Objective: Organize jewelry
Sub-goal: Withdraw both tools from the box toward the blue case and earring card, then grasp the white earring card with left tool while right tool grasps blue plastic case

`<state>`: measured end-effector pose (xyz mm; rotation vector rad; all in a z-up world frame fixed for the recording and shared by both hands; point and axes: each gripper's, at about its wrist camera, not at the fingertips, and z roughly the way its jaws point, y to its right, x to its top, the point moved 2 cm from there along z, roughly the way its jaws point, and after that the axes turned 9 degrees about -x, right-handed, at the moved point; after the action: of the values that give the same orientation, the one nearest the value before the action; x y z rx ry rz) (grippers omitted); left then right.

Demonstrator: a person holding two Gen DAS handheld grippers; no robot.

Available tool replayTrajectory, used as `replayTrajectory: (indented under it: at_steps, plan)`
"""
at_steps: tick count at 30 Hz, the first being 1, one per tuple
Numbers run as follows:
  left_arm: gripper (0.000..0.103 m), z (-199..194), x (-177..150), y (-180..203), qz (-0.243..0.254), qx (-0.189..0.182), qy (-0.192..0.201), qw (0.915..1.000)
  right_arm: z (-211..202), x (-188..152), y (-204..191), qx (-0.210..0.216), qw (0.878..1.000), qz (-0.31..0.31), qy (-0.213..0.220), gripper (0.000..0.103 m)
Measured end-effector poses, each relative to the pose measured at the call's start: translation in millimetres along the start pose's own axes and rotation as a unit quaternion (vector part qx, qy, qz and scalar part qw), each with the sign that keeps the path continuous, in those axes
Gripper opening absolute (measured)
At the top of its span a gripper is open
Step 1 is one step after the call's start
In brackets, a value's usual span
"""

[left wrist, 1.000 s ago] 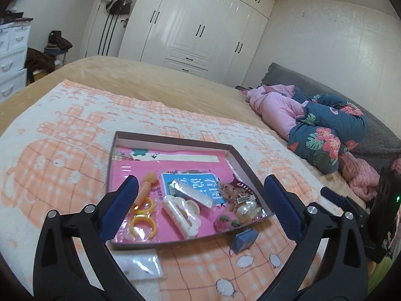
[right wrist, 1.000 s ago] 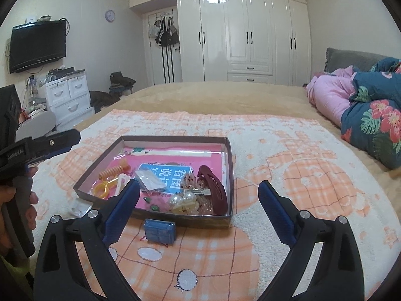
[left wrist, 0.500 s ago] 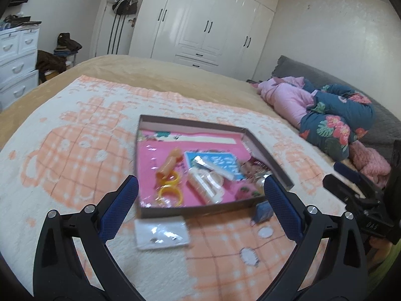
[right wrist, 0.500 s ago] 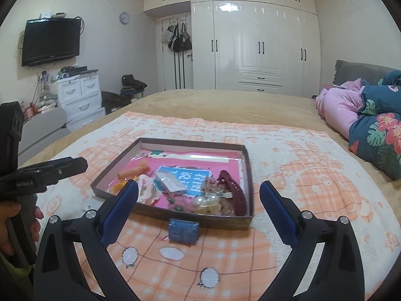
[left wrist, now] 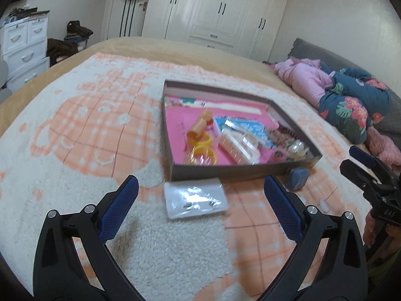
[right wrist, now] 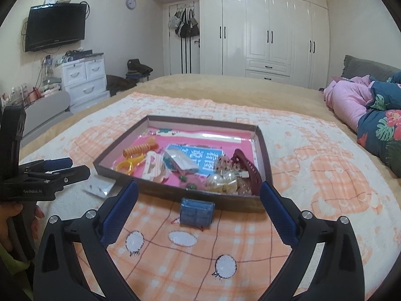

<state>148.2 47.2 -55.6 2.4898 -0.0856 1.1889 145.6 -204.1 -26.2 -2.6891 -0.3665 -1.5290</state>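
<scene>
White wardrobes [right wrist: 270, 35] fill the far wall; a television [right wrist: 55, 26] (wall-mounted) hangs above white drawers [right wrist: 84, 80].

open blanket [left wrist: 87, 150] left, tray wall [left wrist: 225, 169] ahead

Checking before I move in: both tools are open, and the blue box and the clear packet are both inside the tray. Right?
Not quite. Both the left tool and the right tool are open, but the blue box and the clear packet lie on the blanket just outside the tray, by its near wall. Both wrist views show it.
</scene>
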Motion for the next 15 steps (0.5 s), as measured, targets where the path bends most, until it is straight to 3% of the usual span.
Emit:
replayTrajectory:
  at_steps: [15]
  plan:
    - [0.092, 36.8, -12.7, -5.9, -0.018, 0.004, -0.059, 0.9981, 55.1, -24.2, -2.9, -0.01, 0.995, 0.002, -0.094, 0.094]
